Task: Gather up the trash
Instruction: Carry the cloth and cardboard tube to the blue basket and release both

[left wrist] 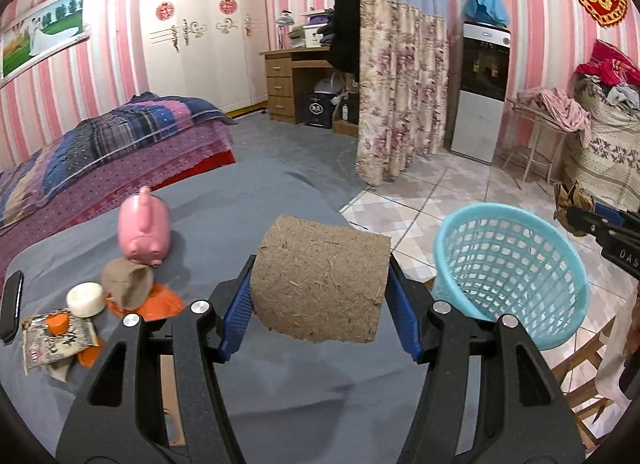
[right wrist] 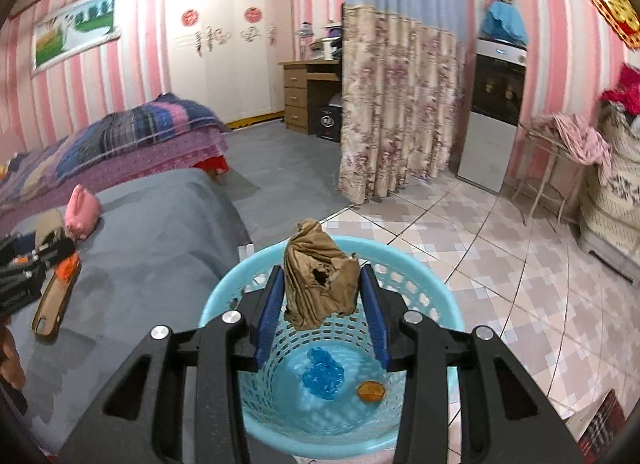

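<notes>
My left gripper [left wrist: 320,296] is shut on a brown fibre cup [left wrist: 320,280] and holds it above the grey table [left wrist: 280,384], left of the blue mesh basket [left wrist: 508,272]. My right gripper [right wrist: 322,296] is shut on a crumpled brown paper bag [right wrist: 320,280], held over the basket's opening [right wrist: 256,272]. A blue wrapper [right wrist: 323,378] and an orange cap [right wrist: 371,391] lie on the basket's bottom. More trash lies at the table's left: another fibre cup [left wrist: 126,284], a snack wrapper [left wrist: 58,340], orange scraps [left wrist: 162,302].
A pink pig bank [left wrist: 144,226], a white round block [left wrist: 86,299] and a black phone [left wrist: 11,312] lie on the table. A phone case [right wrist: 54,306] lies near its front. A bed stands behind; tiled floor is to the right.
</notes>
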A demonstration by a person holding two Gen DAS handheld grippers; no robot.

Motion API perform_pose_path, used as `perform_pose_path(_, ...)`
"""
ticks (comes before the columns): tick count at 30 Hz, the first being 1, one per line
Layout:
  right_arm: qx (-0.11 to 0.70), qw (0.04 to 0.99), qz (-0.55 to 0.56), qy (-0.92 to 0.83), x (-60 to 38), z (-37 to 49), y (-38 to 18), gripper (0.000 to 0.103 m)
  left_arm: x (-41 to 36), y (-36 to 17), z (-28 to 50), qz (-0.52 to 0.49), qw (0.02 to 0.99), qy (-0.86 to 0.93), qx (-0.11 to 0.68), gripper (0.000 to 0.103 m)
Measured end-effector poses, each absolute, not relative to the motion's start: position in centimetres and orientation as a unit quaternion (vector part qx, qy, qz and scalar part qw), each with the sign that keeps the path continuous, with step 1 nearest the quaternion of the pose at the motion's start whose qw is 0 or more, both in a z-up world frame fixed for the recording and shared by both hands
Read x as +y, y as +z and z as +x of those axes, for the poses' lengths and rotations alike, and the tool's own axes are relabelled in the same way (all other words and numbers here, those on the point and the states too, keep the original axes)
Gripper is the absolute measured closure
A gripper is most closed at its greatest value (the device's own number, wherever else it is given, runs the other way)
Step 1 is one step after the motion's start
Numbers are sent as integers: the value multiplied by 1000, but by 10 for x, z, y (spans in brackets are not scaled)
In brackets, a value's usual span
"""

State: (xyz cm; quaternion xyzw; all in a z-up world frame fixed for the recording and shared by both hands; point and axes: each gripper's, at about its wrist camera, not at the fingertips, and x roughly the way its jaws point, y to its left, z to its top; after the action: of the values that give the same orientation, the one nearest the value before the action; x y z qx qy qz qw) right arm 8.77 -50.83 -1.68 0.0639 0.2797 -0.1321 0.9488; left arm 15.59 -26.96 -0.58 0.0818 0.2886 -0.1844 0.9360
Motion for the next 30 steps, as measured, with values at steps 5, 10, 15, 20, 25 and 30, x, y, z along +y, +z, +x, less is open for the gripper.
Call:
perform_pose_path(5, 281, 946, 79, -144, -521, 84, -23, 64, -293, -10, 154, 98, 931, -199, 290, 44)
perform_pose_path(10, 276, 941, 101, -170, -537, 82, -34, 64, -322, -17, 153, 108, 923, -228, 291, 44)
perform_pose_path(15, 275, 935, 118, -191, -554, 78, -43, 64, -362, -32, 151, 124, 909, -262, 300, 44)
perform_pose_path(20, 282, 930, 124, -201, -564, 77, -53, 64, -391, -41, 152, 132, 898, -288, 306, 44)
perform_pose_path(25, 292, 926, 130, -201, -573, 81, -61, 64, -412, -50, 163, 136, 889, -301, 318, 43)
perform_pose_path(30, 295, 928, 120, -194, -567, 85, -60, 64, -416, -55, 175, 136, 886, -300, 327, 27)
